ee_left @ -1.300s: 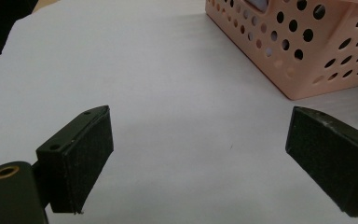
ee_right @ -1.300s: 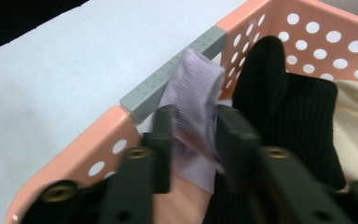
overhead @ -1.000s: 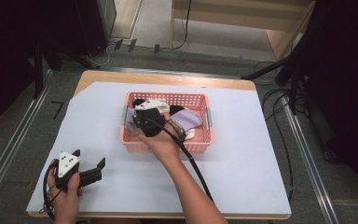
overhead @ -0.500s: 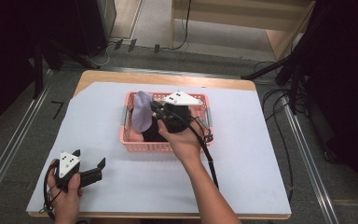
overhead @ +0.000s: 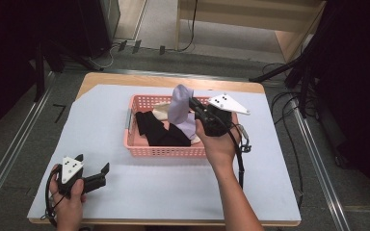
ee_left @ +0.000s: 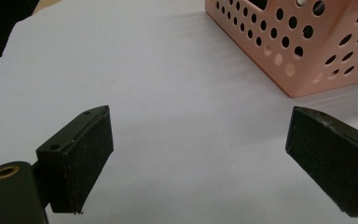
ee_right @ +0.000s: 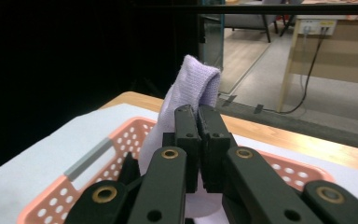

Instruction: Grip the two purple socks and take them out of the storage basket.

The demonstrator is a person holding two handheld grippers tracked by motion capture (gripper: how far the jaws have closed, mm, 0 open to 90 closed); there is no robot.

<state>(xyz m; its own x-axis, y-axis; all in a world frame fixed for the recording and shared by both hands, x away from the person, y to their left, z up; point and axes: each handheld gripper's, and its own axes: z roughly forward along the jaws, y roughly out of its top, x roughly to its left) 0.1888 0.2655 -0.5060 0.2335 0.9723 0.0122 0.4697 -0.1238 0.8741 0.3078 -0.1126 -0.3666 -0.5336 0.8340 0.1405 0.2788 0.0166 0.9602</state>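
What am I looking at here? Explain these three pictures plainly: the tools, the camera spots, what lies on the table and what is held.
A person sits at a table and holds a hand-held clamp, called a gripper, in each hand. One picture comes from a camera above the table; the other two come from cameras riding on each gripper, looking along its black jaws.

On the white table cover stands a pink basket with holes, holding dark and light clothing.

The right gripper has its jaws shut on a lilac sock, lifted above the basket; its own camera shows the sock pinched between the jaws.

The left gripper rests near the table's front left corner, jaws wide open and holding nothing.
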